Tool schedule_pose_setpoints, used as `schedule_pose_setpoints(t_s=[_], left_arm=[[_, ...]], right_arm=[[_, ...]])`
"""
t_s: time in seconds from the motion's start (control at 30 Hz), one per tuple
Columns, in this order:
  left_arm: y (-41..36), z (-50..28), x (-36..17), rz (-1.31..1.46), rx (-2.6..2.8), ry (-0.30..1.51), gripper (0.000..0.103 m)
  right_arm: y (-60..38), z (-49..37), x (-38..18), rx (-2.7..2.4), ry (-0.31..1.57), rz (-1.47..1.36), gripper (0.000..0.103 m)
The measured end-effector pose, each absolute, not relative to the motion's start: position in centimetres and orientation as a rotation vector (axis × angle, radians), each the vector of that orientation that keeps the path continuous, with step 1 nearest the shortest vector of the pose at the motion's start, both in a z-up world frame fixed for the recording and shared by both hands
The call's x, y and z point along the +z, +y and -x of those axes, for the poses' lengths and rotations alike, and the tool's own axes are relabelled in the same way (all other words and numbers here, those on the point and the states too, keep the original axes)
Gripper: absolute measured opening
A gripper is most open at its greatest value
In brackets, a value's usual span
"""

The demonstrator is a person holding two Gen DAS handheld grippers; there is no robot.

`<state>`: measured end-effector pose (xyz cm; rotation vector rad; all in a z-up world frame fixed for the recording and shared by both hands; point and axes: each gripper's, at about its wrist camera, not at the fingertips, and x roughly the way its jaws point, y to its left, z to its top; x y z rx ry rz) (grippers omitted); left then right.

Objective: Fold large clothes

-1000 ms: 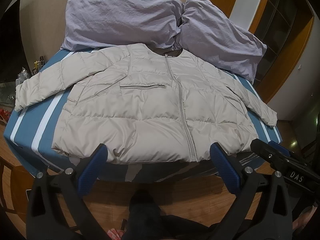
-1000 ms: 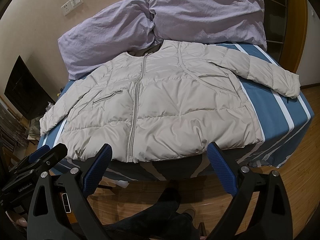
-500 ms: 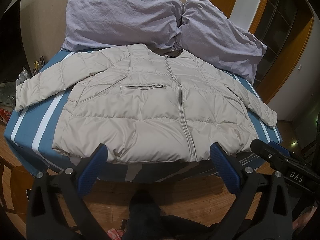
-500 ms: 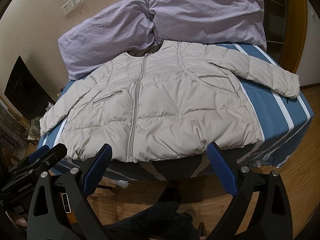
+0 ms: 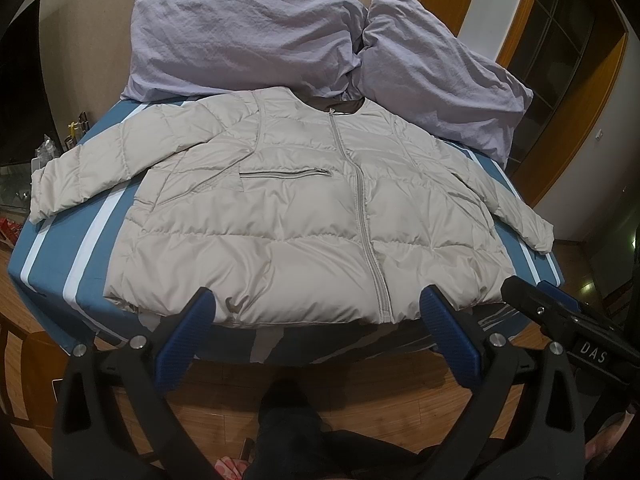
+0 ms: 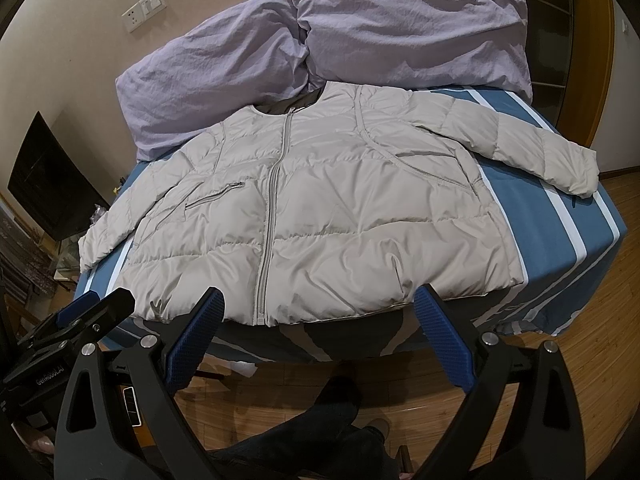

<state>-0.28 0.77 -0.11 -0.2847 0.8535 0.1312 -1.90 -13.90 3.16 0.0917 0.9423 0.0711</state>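
Observation:
A beige puffer jacket (image 5: 304,216) lies flat and zipped on the bed, front up, both sleeves spread out to the sides; it also shows in the right wrist view (image 6: 328,216). My left gripper (image 5: 318,306) is open and empty, held above the floor just short of the jacket's hem. My right gripper (image 6: 318,304) is open and empty, also just short of the hem. In the left wrist view the right gripper's body (image 5: 568,320) shows at the right; in the right wrist view the left gripper's body (image 6: 72,328) shows at the left.
The bed has a blue sheet with white stripes (image 5: 56,248) (image 6: 560,232). Two lilac pillows (image 5: 248,40) (image 6: 416,24) lean at the head, touching the jacket's collar. Wooden floor (image 5: 360,380) and the person's legs (image 6: 320,432) are below. A dark TV (image 6: 44,184) stands left.

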Motion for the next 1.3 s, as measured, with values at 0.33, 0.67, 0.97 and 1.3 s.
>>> schedule_pose_setpoints(t_s=[0.33, 0.67, 0.97, 1.3], left_arm=[[1.0, 0.3, 0.0, 0.287, 0.129, 0.854, 0.101], [0.9, 0.5, 0.0, 0.287, 0.129, 0.857, 0.101], [0.3, -0.9, -0.6, 0.292, 0.129, 0.874, 0.101], [1.5, -3.2, -1.2, 0.284, 0.168, 0.895, 0.101]], right_arm=[[-13.9, 1.8, 3.1, 0.069, 0.942, -0.090, 0.097], [-13.9, 1.6, 3.2, 0.069, 0.945, -0.091, 0.097], [-14.2, 0.7, 2.7, 0.065, 0.948, -0.094, 0.097], [-19.0, -3.0, 2.4, -0.067, 0.921, -0.124, 0.097]])
